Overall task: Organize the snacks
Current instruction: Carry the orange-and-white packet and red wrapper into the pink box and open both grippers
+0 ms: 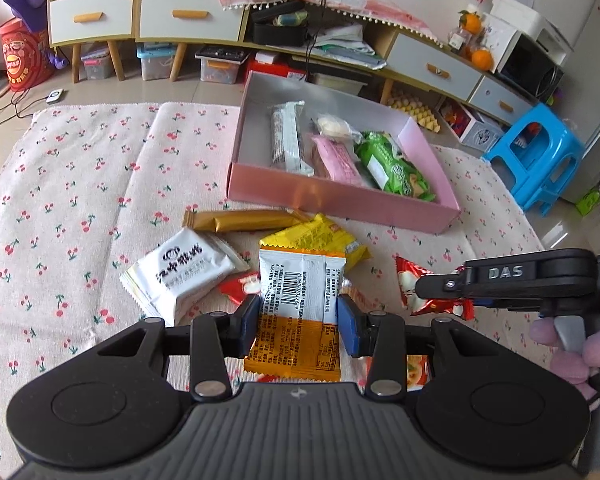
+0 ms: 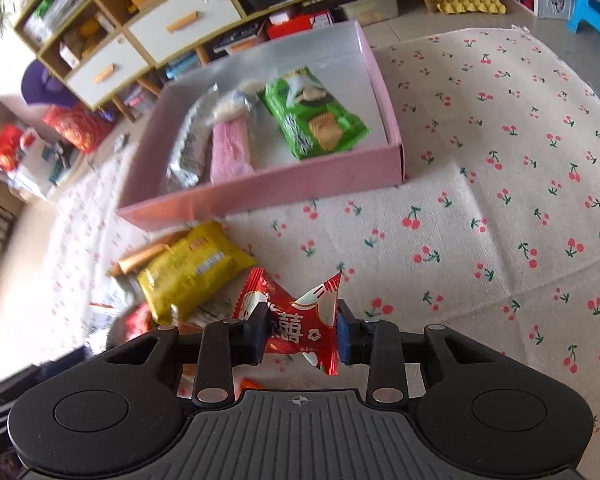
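Both jaws are gripping stuff: left gripper (image 1: pixel 298 324) pinching an orange packet (image 1: pixel 300 312), right gripper (image 2: pixel 302 334) clamping a red packet (image 2: pixel 300 320), pink box (image 2: pixel 260 194) sitting just beyond.

Cherry-print cloth (image 1: pixel 80 168) — pink box (image 1: pixel 340 200), loose snack packets (image 1: pixel 180 272)

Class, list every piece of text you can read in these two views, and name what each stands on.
"DAS": right gripper.
"江中猴姑": white packet.
"薯": red packet.
Barcode digits and small print on the orange-and-white packet: too small.
Print on the yellow packet and green packet: blurred.
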The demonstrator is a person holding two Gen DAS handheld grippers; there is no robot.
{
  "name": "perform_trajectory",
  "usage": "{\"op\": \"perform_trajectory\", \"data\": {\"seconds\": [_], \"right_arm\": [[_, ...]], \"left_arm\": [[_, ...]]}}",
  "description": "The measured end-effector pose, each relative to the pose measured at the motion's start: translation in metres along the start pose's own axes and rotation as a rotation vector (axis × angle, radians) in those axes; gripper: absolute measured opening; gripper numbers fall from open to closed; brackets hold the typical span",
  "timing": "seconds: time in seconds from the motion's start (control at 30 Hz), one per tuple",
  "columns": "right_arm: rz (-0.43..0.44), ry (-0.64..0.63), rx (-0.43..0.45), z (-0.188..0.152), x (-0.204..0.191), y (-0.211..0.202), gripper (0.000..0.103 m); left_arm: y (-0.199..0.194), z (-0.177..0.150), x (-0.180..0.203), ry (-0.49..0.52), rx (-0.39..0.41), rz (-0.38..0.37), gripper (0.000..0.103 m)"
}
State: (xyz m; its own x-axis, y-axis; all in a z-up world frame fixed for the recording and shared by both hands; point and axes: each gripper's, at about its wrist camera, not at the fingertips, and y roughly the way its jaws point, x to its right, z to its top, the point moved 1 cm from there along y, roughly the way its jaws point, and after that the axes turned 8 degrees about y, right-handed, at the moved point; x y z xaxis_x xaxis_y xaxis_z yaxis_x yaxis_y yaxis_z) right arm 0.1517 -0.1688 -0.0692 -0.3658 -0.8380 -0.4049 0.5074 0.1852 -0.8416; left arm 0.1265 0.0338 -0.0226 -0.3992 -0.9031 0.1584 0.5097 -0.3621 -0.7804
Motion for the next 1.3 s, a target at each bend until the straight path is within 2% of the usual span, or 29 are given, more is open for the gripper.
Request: {"op": "perform_trajectory", "data": {"seconds": [0.2,0.4,0.53,0.63,0.83,1.07,1.1,1.13,1.2,1.3], "right_arm": [[0.061,0.067,0.037,0.026,-0.005,-0.014,0.033],[0.103,0.12,0.087,0.057,-0.01,-0.012,0.033],[0.19,0.169,0.111,0.071,-0.007,0.001,0.033],[0.255,0.213,0.083,0.077,-0.004,0.017,0.033],[0.265,0.206,0.107,0.087,-0.005,0.032,0.034],[0.271,0.189,0.109,0.089,-0.003,0.04,0.035],[0.276,0.191,0.108,0.089,-0.002,0.04,0.037],[0.279,0.197,0.102,0.09,-0.001,0.041,0.04],[0.288,0.228,0.093,0.09,0.003,0.04,0.06],[0.302,0.259,0.097,0.09,0.008,0.038,0.064]], "left_arm": [[0.007,0.026,-0.002,0.014,0.038,0.015,0.038],[0.026,0.06,-0.007,0.001,0.074,0.023,0.038],[0.043,0.076,-0.009,0.006,0.087,0.054,0.038],[0.056,0.082,-0.012,0.005,0.093,0.079,0.038],[0.07,0.087,-0.019,-0.021,0.104,0.094,0.038],[0.073,0.087,-0.015,0.008,0.122,0.114,0.04],[0.072,0.085,-0.014,0.012,0.128,0.124,0.047],[0.073,0.087,-0.013,0.018,0.13,0.133,0.062],[0.072,0.087,-0.012,0.032,0.141,0.138,0.068],[0.07,0.086,-0.013,0.038,0.131,0.138,0.069]]}}
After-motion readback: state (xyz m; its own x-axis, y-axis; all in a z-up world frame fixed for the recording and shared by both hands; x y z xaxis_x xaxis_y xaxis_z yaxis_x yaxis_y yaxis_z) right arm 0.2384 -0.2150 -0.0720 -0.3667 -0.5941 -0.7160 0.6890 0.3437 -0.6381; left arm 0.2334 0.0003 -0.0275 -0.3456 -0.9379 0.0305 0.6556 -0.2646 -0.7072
